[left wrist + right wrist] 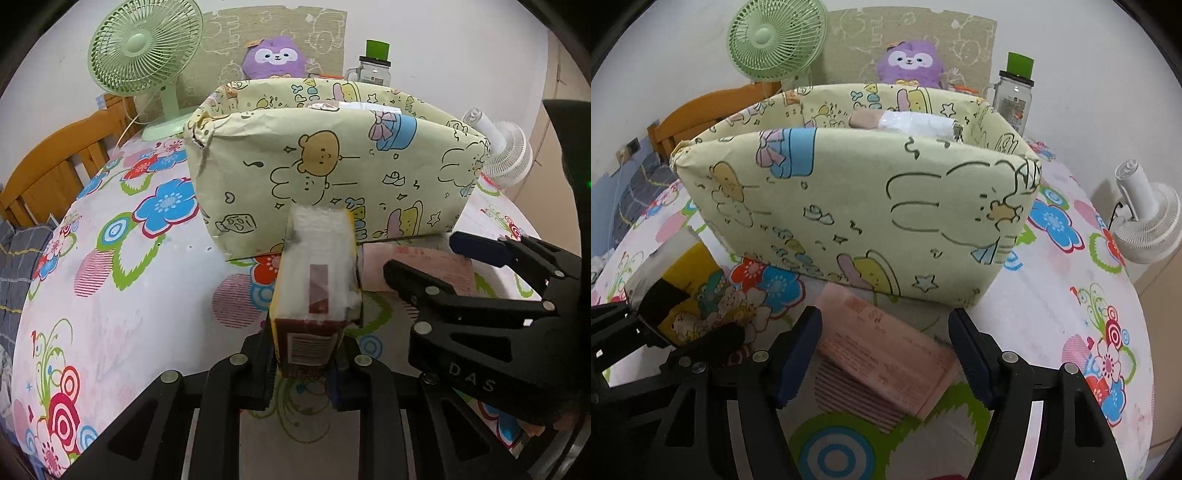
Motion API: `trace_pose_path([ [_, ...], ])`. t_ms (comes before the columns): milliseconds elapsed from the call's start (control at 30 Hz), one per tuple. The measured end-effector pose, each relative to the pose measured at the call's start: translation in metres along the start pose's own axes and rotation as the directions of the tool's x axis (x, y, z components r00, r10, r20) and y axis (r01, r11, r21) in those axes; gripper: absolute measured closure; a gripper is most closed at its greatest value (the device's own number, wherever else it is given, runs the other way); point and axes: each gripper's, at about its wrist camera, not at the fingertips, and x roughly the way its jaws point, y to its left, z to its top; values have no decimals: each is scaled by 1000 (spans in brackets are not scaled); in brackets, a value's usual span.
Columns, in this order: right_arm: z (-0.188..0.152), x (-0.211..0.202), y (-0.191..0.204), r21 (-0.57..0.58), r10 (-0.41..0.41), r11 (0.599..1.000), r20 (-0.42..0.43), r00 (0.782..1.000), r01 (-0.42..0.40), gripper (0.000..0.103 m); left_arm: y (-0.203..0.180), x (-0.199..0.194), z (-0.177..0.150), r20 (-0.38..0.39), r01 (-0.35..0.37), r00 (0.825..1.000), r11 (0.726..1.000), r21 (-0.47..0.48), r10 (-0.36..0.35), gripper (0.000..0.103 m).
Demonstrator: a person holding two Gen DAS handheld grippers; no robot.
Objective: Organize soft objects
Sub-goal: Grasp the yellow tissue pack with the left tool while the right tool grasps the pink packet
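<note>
Tissue packs, three: yellow pack (317, 280) clamped in left gripper (304, 363); pink pack (886, 350) between right gripper (886, 358) pads, contact unclear; one white pack (916, 123) inside single patterned box (849, 206).

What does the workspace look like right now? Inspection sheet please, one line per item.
Surface: floral tablecloth.
Job's things: cartoon-print box, open top, white-wrapped pack inside; yellow tissue pack; pink pack lying flat before the box.
Clutter: purple plush, green-lidded jar.
Grippers: left gripper shut on the yellow tissue pack; right gripper straddles the pink pack, contact unclear.
Cables: cord by white fan.
Surroundings: green fan, wooden chair.
</note>
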Motion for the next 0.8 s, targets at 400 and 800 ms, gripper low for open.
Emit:
trace_pose_path([
  [400,-25,-18,18,-12,10,1000,-32,999,-10,57,1,-8,-11,4,-9,1000,1000,-12,9,83],
  [800,-36,-32,25,15,-24,1000,-26,999,25,61,2,-21,-17,32,-1,999,1000,-23,2,85],
])
